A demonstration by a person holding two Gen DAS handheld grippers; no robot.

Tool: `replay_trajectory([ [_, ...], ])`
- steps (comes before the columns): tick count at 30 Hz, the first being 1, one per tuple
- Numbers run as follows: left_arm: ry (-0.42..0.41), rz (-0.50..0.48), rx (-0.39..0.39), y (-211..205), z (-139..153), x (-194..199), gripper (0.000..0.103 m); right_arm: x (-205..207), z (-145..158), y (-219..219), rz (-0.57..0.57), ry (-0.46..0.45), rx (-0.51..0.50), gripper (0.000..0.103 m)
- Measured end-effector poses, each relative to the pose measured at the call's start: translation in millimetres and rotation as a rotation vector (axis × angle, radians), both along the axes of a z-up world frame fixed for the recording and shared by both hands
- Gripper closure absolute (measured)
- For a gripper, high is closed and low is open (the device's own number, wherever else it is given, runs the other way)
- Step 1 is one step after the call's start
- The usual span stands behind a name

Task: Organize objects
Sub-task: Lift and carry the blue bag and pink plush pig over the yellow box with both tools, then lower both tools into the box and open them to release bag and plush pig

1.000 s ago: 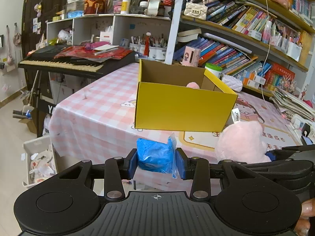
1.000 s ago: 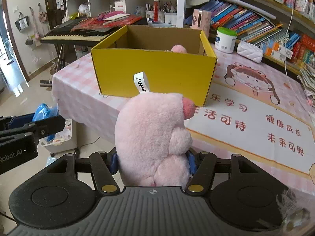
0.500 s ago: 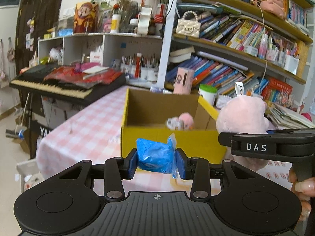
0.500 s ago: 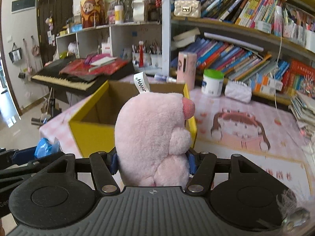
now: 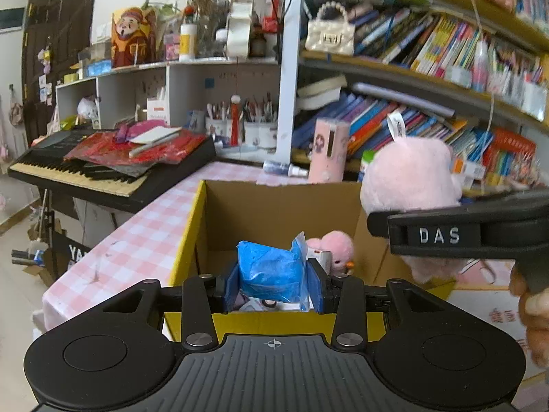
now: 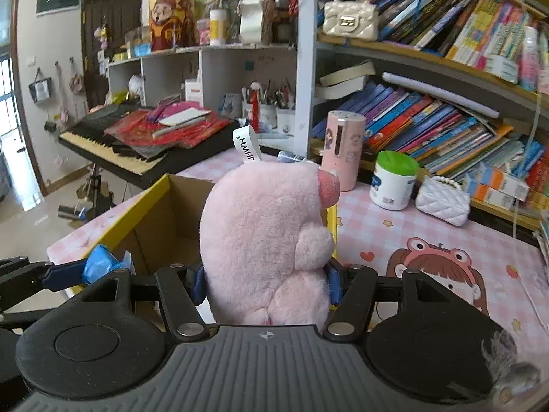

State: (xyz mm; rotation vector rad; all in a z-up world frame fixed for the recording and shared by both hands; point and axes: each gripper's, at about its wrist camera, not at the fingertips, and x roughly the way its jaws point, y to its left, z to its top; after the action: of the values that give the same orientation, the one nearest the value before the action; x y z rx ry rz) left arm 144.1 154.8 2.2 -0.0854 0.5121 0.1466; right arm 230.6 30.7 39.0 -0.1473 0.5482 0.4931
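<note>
Blue bag clamped in left claw, pink plush in right claw, both seemingly above yellow box.

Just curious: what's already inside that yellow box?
Inside the yellow box: a small pink plush, some small items below. The blue bag covers the rest.

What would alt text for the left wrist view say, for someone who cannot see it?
The left gripper grips a blue packet over an open yellow box holding a small pink toy. At right, the other gripper carries a large pink plush; cluttered bookshelves stand behind.
</note>
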Motion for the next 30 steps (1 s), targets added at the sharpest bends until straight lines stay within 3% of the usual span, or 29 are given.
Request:
replay_trajectory([
  [13, 0.121, 0.014, 0.083, -9, -21, 48, 0.064, 62, -27, 34, 0.148, 0.086, -0.104, 0.044],
  [21, 0.166, 0.015, 0.083, -8, -32, 64, 0.064, 83, -45, 51, 0.208, 0.149, -0.177, 0.043],
  [30, 0.187, 0.042, 0.052, -2, -39, 71, 0.062, 91, -45, 61, 0.24, 0.135, -0.199, 0.043],
])
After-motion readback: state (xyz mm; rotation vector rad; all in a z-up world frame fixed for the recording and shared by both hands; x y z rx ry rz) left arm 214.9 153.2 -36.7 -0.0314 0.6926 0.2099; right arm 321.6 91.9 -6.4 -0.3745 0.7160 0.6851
